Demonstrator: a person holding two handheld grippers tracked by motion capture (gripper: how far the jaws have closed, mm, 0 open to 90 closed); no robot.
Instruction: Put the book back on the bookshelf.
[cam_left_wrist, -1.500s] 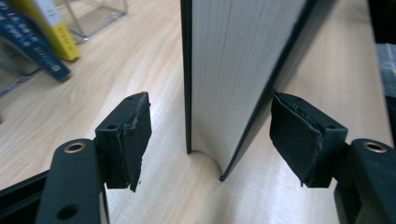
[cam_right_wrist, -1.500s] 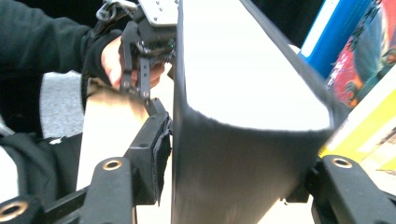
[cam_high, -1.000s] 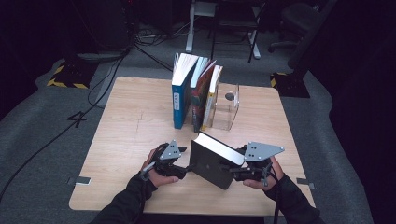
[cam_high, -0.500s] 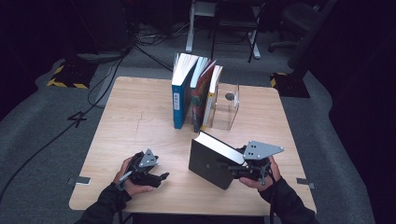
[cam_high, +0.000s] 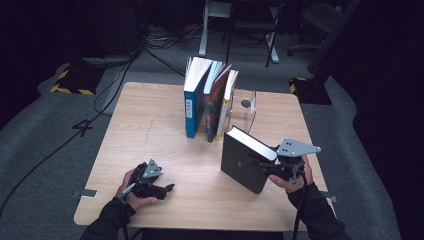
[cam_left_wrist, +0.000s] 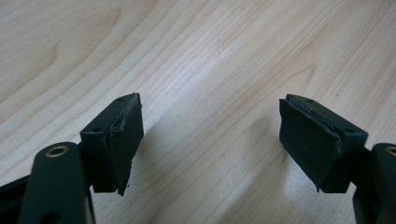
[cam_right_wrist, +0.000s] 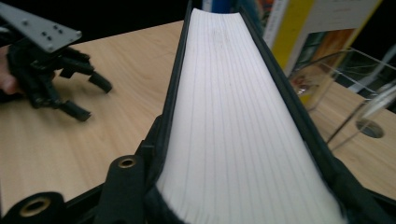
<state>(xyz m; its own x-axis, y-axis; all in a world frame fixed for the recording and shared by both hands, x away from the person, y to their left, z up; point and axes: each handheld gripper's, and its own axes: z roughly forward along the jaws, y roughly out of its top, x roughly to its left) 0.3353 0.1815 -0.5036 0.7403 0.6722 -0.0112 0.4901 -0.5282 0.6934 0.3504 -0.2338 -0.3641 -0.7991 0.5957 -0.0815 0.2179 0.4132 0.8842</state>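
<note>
Fingers of the right gripper (cam_high: 264, 166) clamped a black book (cam_high: 245, 160) on the wooden table (cam_high: 150, 125); left gripper (cam_high: 167, 188), well left of it, gaped wide above dark grey carpet (cam_high: 45, 145).

Four books (cam_high: 245, 157), two grippers (cam_high: 150, 182), one clear bookend (cam_high: 247, 107), one table (cam_high: 150, 130).

Cannot read the spine print on the blue book (cam_high: 190, 108) in the high view: too small. In the right gripper view, black book (cam_right_wrist: 243, 121) cut off at the bottom edge, hiding the right gripper's (cam_right_wrist: 243, 205) pad contact behind its white page block; standing books (cam_right_wrist: 299, 28) at far right cropped by the top edge. Clear bookend (cam_high: 248, 106) edges faint, hard to trace.
</note>
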